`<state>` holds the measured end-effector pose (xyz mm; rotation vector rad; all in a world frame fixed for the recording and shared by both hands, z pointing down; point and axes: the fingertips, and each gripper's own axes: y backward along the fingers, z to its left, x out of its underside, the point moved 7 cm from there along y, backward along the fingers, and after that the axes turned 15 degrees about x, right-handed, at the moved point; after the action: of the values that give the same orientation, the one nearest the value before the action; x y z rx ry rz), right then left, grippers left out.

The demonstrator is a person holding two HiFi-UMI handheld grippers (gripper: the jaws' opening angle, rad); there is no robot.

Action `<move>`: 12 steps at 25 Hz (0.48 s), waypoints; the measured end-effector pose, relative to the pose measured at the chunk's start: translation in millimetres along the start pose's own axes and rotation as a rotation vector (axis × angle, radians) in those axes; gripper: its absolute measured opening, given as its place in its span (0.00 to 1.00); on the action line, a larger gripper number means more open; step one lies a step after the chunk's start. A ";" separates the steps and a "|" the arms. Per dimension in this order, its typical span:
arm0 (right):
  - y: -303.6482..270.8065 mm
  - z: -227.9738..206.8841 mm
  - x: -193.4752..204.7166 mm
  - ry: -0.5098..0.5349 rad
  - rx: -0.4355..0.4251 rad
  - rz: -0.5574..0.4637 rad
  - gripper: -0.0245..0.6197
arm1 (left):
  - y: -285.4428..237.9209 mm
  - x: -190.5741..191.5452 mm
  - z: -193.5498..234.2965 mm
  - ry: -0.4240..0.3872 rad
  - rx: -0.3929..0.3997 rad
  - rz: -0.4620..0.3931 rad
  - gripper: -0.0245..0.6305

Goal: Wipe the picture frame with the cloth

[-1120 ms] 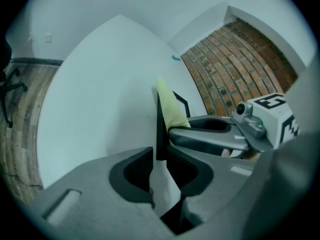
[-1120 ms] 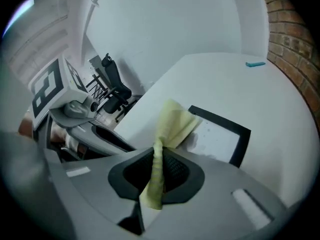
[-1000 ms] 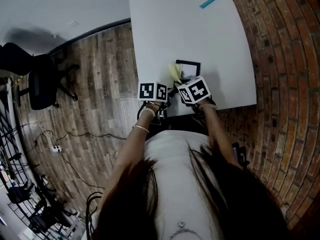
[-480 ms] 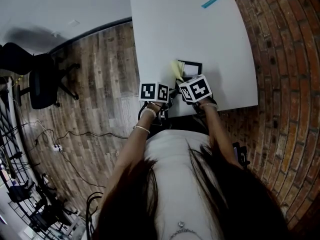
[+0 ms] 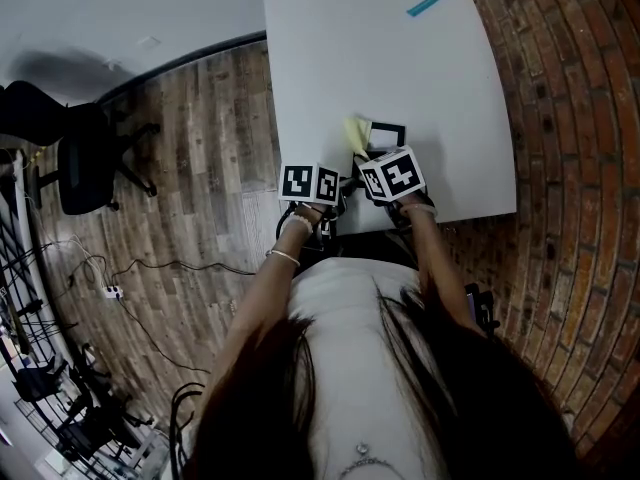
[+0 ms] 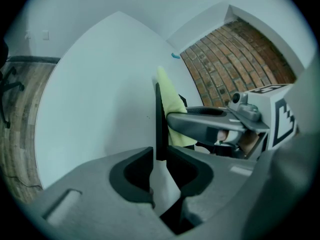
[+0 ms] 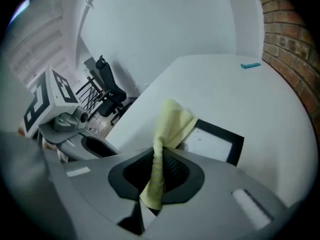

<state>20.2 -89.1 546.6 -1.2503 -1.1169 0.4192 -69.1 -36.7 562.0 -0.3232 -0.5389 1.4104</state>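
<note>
We see the left gripper (image 6: 159, 156) with its jaws clamped on the thin edge of the black picture frame with the white middle (image 7: 216, 142). The right gripper (image 7: 159, 160) has its jaws pressed together on the soft yellow cloth (image 7: 172, 121). The top of the cloth flops over the frame's near left corner. The two grippers are close side by side (we cannot tell if they touch).

The frame is on the white tabletop (image 5: 380, 58), close to the edge nearest the person and about halfway between the left and right edges. Past the frame there is lots of open white room, all the way to a small teal strip (image 5: 427, 2) near the far right edge.

Beyond the left edge we see the brown wooden floor (image 5: 200, 168) and a black chair (image 5: 70, 163). Beyond the right edge is red brick (image 5: 560, 118).
</note>
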 end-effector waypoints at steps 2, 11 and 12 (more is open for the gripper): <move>-2.8 -0.2 -1.3 -0.002 0.003 0.000 0.09 | 0.0 -0.7 2.5 0.000 0.001 0.001 0.17; -4.1 -2.4 -5.9 -0.004 0.014 -0.003 0.09 | 0.2 -0.4 2.7 0.002 0.006 0.008 0.17; -4.3 -2.5 -6.6 -0.005 0.015 -0.004 0.09 | 0.3 -0.5 2.8 0.002 0.007 0.009 0.17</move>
<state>18.1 -97.0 547.8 -1.2349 -1.1186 0.4273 -70.9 -37.5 564.0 -0.3222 -0.5312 1.4202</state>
